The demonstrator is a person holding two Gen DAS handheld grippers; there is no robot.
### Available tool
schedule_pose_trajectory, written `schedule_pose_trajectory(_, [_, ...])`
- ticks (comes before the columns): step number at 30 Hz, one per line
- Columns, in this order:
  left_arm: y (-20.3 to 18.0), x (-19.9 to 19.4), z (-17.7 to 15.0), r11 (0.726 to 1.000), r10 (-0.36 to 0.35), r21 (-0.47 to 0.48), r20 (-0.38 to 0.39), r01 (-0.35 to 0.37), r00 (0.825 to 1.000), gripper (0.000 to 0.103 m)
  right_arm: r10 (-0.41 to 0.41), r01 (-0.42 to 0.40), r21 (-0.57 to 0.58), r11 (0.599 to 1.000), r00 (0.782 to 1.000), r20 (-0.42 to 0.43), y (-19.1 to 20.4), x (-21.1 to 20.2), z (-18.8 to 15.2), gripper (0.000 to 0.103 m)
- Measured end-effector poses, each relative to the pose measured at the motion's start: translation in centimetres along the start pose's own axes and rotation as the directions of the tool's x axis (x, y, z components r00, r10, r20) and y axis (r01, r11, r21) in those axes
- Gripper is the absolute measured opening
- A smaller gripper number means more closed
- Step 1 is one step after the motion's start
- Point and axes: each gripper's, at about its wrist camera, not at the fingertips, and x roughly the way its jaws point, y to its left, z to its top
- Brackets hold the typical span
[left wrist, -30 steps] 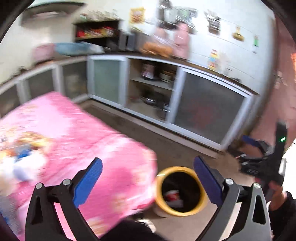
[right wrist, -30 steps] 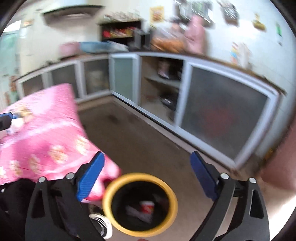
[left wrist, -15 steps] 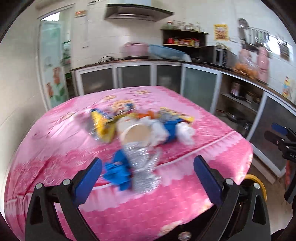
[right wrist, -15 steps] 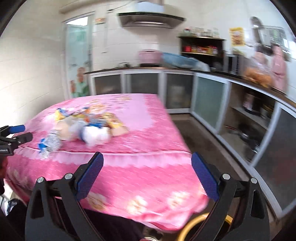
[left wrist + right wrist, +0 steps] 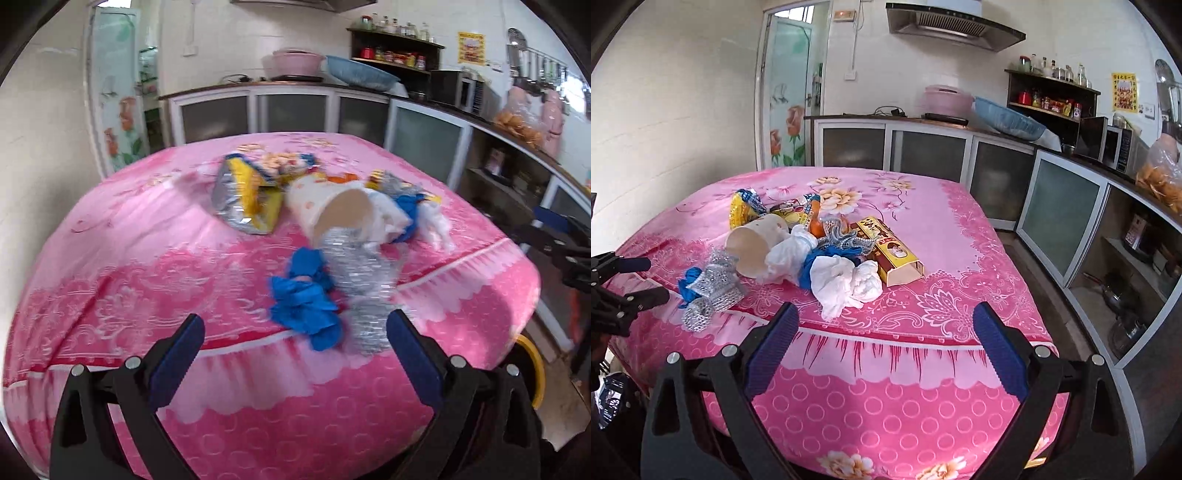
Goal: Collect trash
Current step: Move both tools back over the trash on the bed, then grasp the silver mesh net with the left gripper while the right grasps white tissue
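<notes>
Crumpled trash is lying heaped on the pink-clothed counter: a paper cup on its side, white tissue at its 4 o'clock, a silver wrapper touching blue plastic. Left tongs and right tongs are hanging spread wide, pinching nothing, at the counter's 6 o'clock edge.

The tablecloth is pink printed cloth, matt, with a floral pattern. Near its front edge lies a silver wrapper, glossy, crinkled metallic foil. The blue piece beside it looks like thin crumpled plastic. The cup is matt paper. The tissue is soft, white, crumpled paper. The box is printed cardboard. The snack bag is glossy foil-lined plastic.
</notes>
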Motion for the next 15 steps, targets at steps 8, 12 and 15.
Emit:
schedule_pose_trajectory(8, [-3.2, 1.4, 0.7, 0.997, -0.060, 0.052, 0.003, 0.060, 0.998, 0.095, 0.024, -0.025, -0.050, 0.998, 0.999, -0.032, 0.6, 2.2, 1.0, 0.086])
schedule_pose_trajectory(12, [-2.7, 1.7, 0.8, 0.998, -0.054, 0.035, -0.005, 0.055, 0.999, 0.095, 0.028, -0.030, -0.068, 0.997, 0.999, -0.028, 0.9, 2.5, 1.4, 0.086])
schedule_pose_trajectory(15, [-2.5, 2.0, 1.0, 0.998, -0.064, 0.023, -0.024, 0.065, 0.998, 0.095, 0.031, -0.034, -0.075, 0.997, 0.999, -0.041, 0.9, 3.3, 1.4, 0.086])
